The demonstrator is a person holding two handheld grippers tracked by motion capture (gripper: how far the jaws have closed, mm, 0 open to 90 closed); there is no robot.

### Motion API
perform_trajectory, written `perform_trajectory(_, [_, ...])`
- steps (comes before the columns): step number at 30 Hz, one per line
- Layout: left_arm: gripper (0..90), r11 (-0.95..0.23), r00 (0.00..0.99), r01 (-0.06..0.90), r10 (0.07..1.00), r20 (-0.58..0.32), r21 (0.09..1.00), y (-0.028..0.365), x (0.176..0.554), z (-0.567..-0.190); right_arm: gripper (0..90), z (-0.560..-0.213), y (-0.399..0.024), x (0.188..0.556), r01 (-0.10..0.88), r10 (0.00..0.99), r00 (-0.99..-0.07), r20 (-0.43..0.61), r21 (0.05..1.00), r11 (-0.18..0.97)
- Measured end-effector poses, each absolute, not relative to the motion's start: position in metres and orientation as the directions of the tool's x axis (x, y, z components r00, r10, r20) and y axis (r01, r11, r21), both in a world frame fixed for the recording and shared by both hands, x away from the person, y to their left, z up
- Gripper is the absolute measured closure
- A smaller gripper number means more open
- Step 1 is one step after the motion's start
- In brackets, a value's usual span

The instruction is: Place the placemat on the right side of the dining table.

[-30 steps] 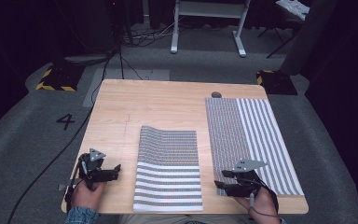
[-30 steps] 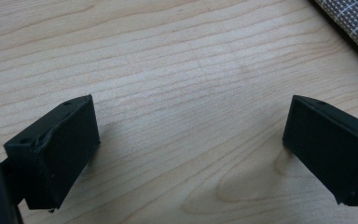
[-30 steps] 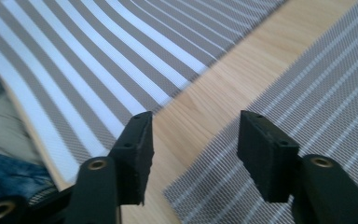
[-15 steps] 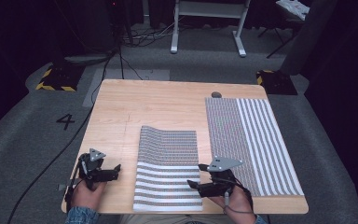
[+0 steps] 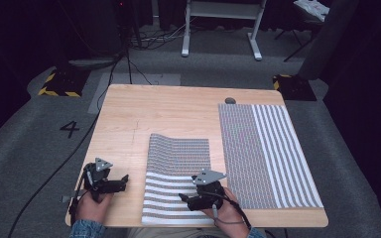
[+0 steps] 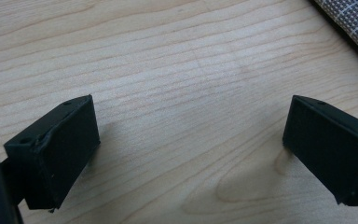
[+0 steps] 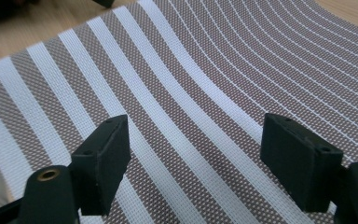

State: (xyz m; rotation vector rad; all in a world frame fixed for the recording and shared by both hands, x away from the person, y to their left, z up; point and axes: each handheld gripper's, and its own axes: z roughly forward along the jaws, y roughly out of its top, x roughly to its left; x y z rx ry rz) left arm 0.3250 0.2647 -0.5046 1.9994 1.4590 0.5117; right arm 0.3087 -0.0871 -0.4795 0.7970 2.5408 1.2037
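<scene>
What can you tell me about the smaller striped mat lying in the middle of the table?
The smaller striped mat is a woven, rectangular piece in brown-grey and white. Its near half carries broad white stripes, its far half a much finer pattern. It lies on the wooden table, its near edge at the table's front edge, apart from the larger mat to its right. The far part bulges up slightly rather than lying flat. The right hand-held gripper hovers open over its near right part.
</scene>
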Motion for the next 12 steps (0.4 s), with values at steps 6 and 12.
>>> perform_trajectory(6, [3.9, -0.214, 0.320, 0.713, 0.947, -0.038, 0.668, 0.265, 0.325, -0.504, 13.5, -0.503, -0.078, 0.303, 0.251, 0.552, -0.819, -0.160, 0.764, 0.594])
perform_trajectory(12, [3.9, -0.214, 0.319, 0.713, 0.947, -0.038, 0.667, 0.265, 0.325, -0.504, 13.6, -0.505, -0.082, 0.313, 0.384, 0.588, -0.809, -0.005, 0.752, 0.535])
